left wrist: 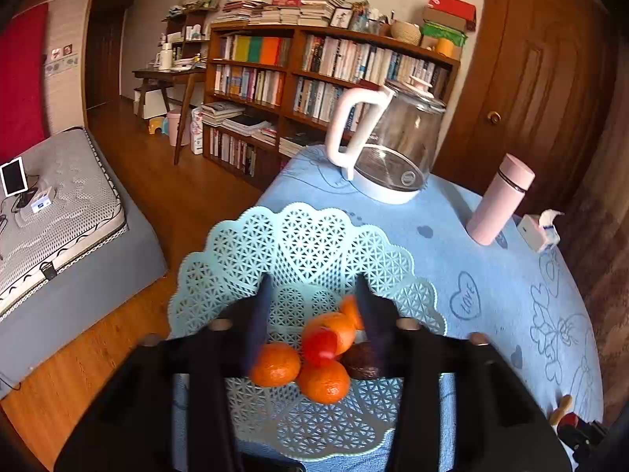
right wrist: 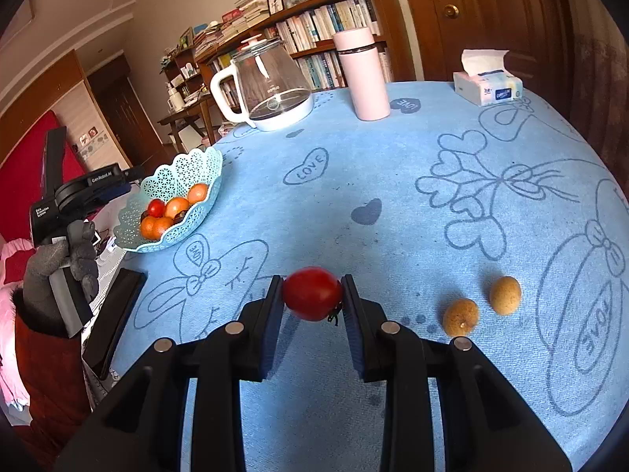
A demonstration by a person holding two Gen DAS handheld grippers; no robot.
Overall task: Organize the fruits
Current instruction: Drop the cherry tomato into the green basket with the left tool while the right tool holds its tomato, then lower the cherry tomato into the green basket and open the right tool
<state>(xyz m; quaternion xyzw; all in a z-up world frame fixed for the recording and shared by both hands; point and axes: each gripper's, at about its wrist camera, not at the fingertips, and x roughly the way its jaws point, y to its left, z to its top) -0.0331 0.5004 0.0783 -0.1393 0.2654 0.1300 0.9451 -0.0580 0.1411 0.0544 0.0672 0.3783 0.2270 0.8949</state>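
Note:
My right gripper [right wrist: 311,281] is shut on a red tomato [right wrist: 312,294], held low over the blue tablecloth [right wrist: 393,181]. Two small brown round fruits [right wrist: 460,317] [right wrist: 505,295] lie on the cloth just to its right. A pale blue lattice basket [left wrist: 314,228] [right wrist: 204,161] holds several mandarins [left wrist: 324,383], a small red tomato [left wrist: 320,348] and a dark fruit [left wrist: 359,362]. My left gripper [left wrist: 313,281] hovers open above that basket, with the fruit pile below its fingers. In the right wrist view a gloved hand [right wrist: 74,251] holds the left gripper beside the basket.
A glass kettle [left wrist: 393,145] [right wrist: 271,82], a pink flask [left wrist: 501,200] [right wrist: 363,74] and a tissue pack [right wrist: 487,86] stand at the far side of the table. A flat black object [right wrist: 114,314] lies at the table's left edge. A bed and bookshelves lie beyond.

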